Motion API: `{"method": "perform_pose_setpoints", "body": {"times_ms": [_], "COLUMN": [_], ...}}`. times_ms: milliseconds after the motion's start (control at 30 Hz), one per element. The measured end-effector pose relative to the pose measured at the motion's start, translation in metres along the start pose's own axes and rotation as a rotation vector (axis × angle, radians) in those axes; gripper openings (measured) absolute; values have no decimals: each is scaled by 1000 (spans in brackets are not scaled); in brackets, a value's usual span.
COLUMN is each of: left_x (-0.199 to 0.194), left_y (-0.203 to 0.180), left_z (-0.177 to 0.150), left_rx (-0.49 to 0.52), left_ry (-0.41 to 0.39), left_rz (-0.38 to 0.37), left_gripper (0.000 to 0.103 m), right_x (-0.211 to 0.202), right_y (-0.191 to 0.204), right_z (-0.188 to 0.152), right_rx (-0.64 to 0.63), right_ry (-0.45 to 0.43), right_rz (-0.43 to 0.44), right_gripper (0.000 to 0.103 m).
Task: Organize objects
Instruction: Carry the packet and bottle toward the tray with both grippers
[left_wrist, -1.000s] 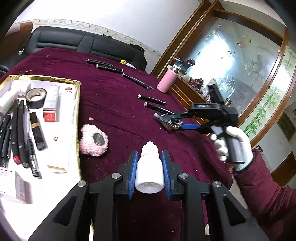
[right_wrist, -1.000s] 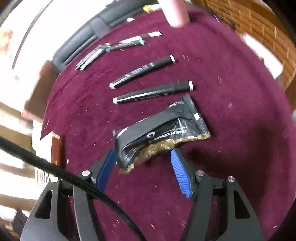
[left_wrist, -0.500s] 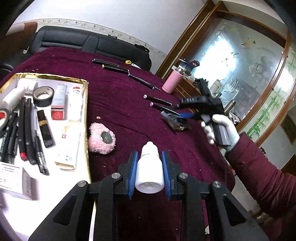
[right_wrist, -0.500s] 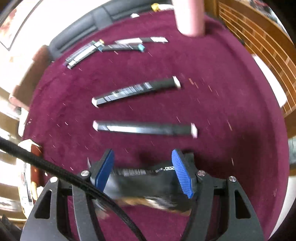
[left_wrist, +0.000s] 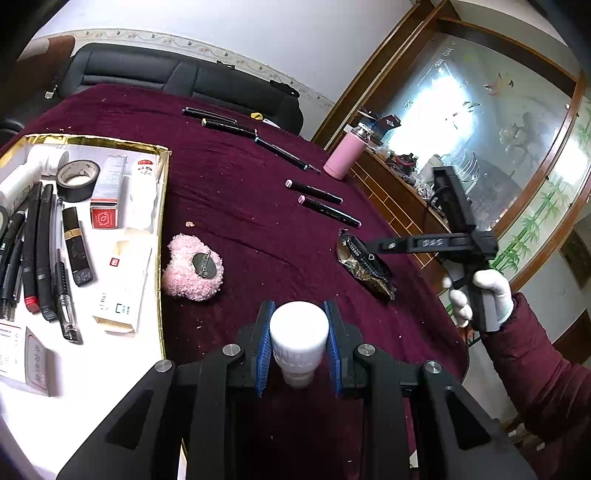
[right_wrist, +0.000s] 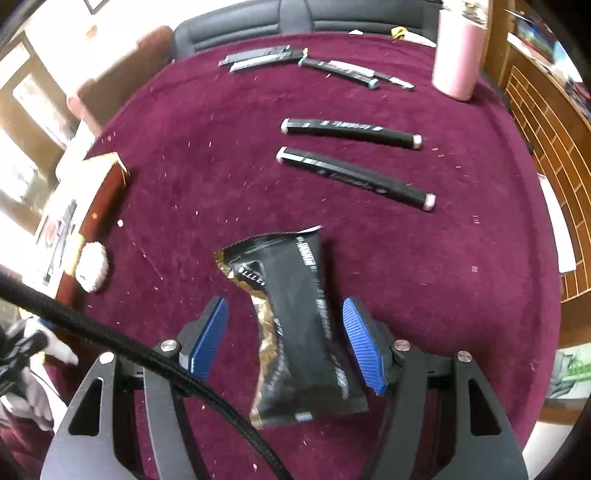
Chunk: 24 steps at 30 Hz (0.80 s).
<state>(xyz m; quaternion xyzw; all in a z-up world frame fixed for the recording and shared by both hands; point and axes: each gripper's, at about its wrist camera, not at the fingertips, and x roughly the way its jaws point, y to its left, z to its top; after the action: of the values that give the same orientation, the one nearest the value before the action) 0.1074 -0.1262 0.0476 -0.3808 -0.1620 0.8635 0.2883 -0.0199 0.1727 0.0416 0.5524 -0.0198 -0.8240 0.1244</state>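
My left gripper is shut on a small white plastic bottle, held above the maroon tablecloth. My right gripper is open, its blue pads on either side of a black and gold foil packet that lies on the cloth. The packet and the right gripper above it also show in the left wrist view. A gold-rimmed white tray at the left holds pens, tape, boxes and tubes.
Two black markers lie beyond the packet, several more pens farther back. A pink tumbler stands at the far right. A pink fluffy keychain lies beside the tray. A black sofa and a wooden cabinet border the table.
The white bottle has tipped in my left gripper, its base now facing the camera. My right gripper has swung round over the packet, which now lies lengthwise between its open fingers.
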Motion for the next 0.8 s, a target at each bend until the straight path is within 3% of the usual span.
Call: {"method": "perform_pose_setpoints", "body": {"times_ms": [167, 267, 433, 467, 533, 633, 800], "left_x": [5, 15, 33, 35, 35, 24, -15], "left_y": [-7, -9, -11, -11, -13, -11, 2], "left_z": [-3, -5, -9, -11, -11, -11, -1], "left_rx": [28, 40, 61, 71, 84, 79, 42], "left_ry": [25, 48, 67, 64, 50, 14, -63], "left_rz": [23, 39, 102, 114, 122, 116, 110], "left_gripper": [22, 22, 22, 23, 22, 22, 22], "right_x": [32, 30, 26, 24, 20, 11, -11], "right_y": [10, 14, 11, 11, 11, 14, 43], "right_z": [-8, -16, -23, -23, -24, -25, -26], "right_rx": [-34, -45, -38, -30, -19, 5, -2], "right_ry": [25, -33, -79, -73, -71, -87, -128], "right_rz": [-119, -169, -155, -152, -162, -81, 50], "right_gripper": [65, 66, 71, 69, 45, 33, 31]}}
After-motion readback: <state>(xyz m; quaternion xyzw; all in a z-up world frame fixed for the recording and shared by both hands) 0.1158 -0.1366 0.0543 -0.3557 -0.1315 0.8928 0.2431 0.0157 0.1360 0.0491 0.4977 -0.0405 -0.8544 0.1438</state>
